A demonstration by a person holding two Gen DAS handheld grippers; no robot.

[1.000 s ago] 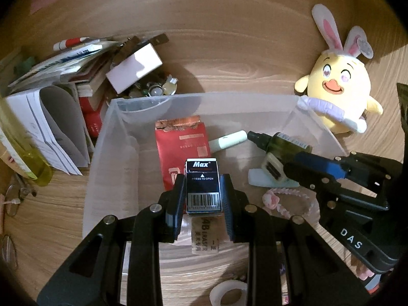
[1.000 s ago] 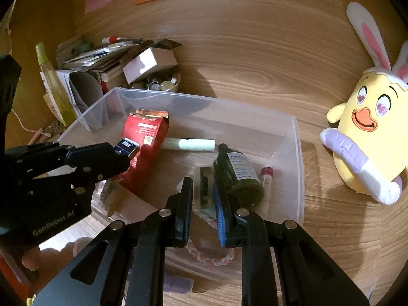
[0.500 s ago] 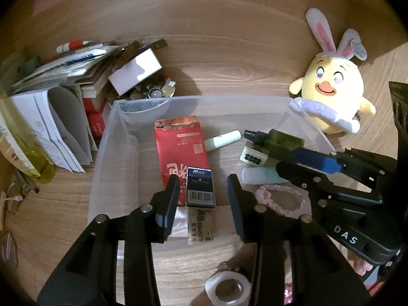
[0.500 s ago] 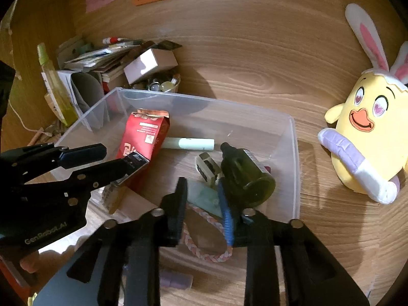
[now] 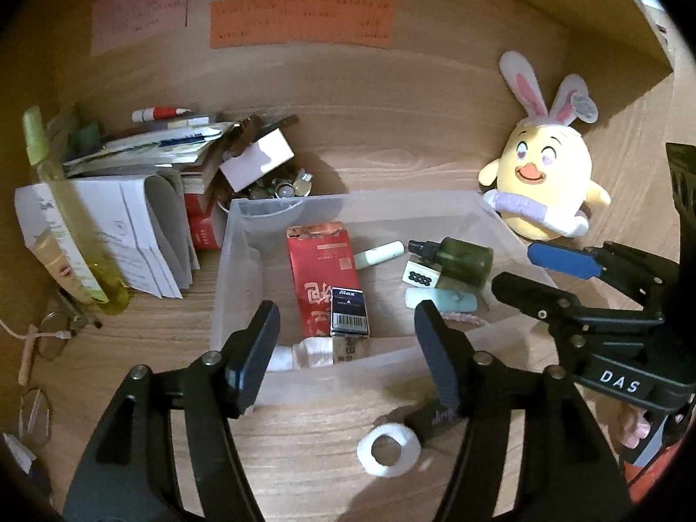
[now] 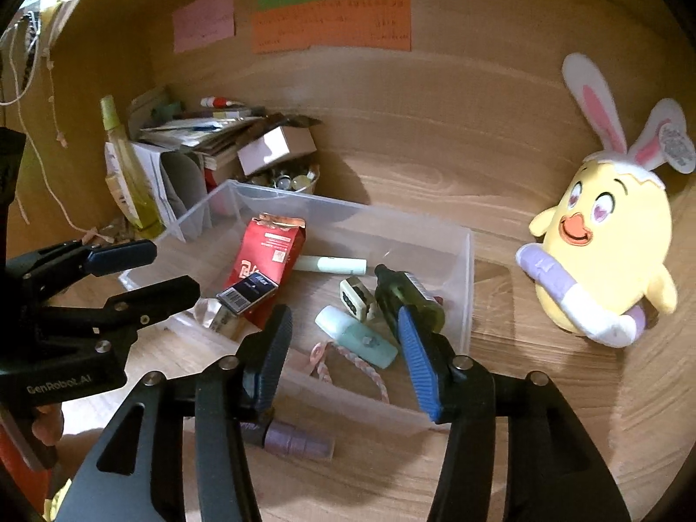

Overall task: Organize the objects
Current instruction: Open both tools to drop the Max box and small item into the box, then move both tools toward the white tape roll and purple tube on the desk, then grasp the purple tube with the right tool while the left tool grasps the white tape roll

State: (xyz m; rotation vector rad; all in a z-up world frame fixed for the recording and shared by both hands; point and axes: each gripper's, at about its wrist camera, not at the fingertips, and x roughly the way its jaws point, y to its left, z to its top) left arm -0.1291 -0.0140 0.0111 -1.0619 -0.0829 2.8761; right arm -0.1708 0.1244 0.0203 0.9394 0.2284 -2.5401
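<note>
clear plastic bin [image 5: 243, 269] sat on the wooden worktop [image 5: 304, 435], and both grippers hung over its near edge with nothing in them. left gripper [image 5: 346, 348] had its jaws spreading apart, nothing between the pads; below it in the bin the black staple box [image 5: 349, 311] lay on the red packet [image 5: 324, 269], free of the fingers. right gripper [image 6: 343, 356] was opening too, jaws apart and empty, above the mint-green case [image 6: 356, 337] and the pink braided band [image 6: 361, 369]. the dark green bottle [image 6: 409, 300] lay on its side in the bin, just beside the right gripper's blue pad, with the small mahjong-style tile [image 6: 356, 298] against it and a pale green tube [image 6: 330, 264] further back. outside the bin, a white tape roll [image 5: 389, 448] sat on the worktop near the left gripper, and a purple cylinder [image 6: 298, 443] lay under the right one. yellow bunny-eared plush [image 6: 609, 252] stood off to the right, paper stack [image 5: 130, 200] to the left.
</note>
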